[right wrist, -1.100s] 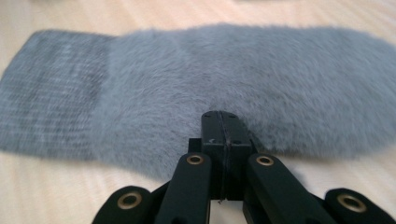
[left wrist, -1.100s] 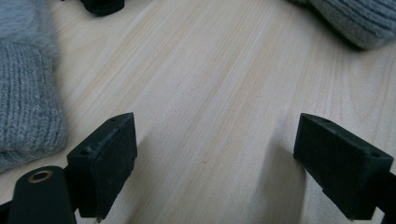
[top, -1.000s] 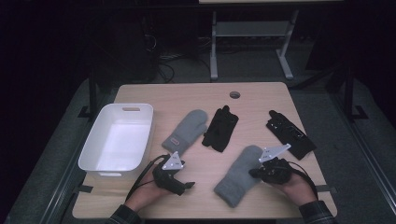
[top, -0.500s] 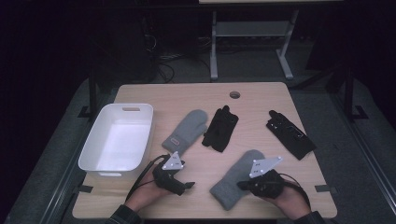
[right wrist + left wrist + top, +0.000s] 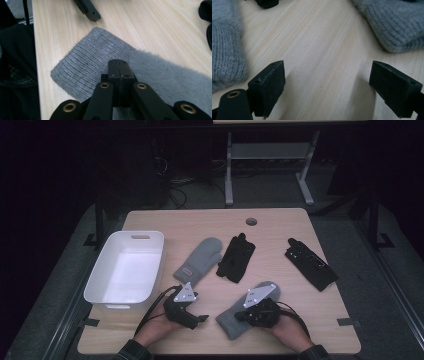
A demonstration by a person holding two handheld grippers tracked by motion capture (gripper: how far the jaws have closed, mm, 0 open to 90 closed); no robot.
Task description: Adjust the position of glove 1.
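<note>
Two grey mittens lie on the wooden table (image 5: 280,235). One mitten (image 5: 198,260) is in the middle; the other (image 5: 231,324) lies near the front edge. My right gripper (image 5: 240,315) is over the near mitten (image 5: 87,62), its jaws pressed together (image 5: 118,63) with nothing seen between them, above the knitted cuff. My left gripper (image 5: 202,318) rests on bare wood to the left of that cuff, open (image 5: 328,87), with a mitten on either side (image 5: 227,55) (image 5: 397,22) and nothing between its pads.
A white bin (image 5: 102,285) stands at the table's left. One black glove (image 5: 236,257) lies beside the middle mitten, another (image 5: 310,264) at the right. A round cable hole (image 5: 251,221) is near the back edge.
My right hand has slid left from near the table's right edge onto the near grey mitten, jaws staying shut. The left hand has not moved.
</note>
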